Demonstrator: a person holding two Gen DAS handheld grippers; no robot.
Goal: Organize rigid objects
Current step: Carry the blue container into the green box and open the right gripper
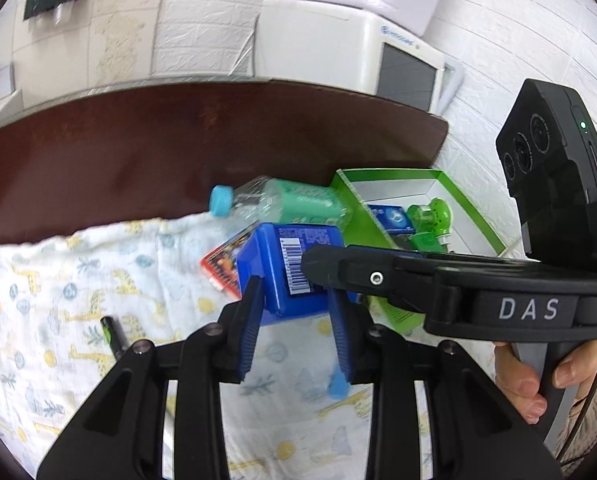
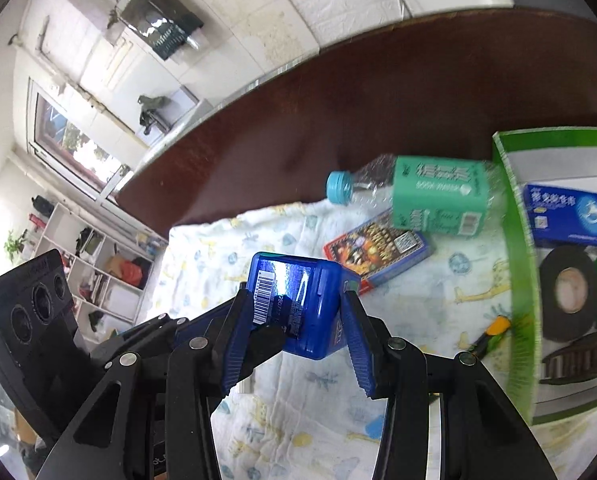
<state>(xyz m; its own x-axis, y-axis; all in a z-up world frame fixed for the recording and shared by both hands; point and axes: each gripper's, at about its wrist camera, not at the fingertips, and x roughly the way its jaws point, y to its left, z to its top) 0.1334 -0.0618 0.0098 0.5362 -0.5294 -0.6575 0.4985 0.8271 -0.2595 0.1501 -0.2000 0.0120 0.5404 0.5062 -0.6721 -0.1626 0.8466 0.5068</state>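
Note:
A blue plastic box with a barcode label (image 1: pixel 288 272) (image 2: pixel 298 304) is held in the air above the patterned cloth (image 1: pixel 58 312) (image 2: pixel 298 420). My left gripper (image 1: pixel 294 300) is shut on it, one pad on each side. My right gripper (image 2: pixel 294 312) is shut on the same box from the other side. A plastic bottle with a blue cap and green label (image 1: pixel 282 200) (image 2: pixel 418 196) lies on its side behind. A red-framed flat box (image 1: pixel 220 268) (image 2: pixel 378 248) lies on the cloth under the bottle. The right gripper's body (image 1: pixel 498 292) crosses the left wrist view.
A green-rimmed tray (image 1: pixel 470 208) (image 2: pixel 518 280) at the right holds a blue carton (image 2: pixel 566 216), a roll of black tape (image 2: pixel 570 292) and a green toy (image 1: pixel 430 220). A black marker (image 1: pixel 112 336) and an orange-tipped pen (image 2: pixel 492 332) lie on the cloth. A dark brown table (image 1: pixel 178 140) stands behind.

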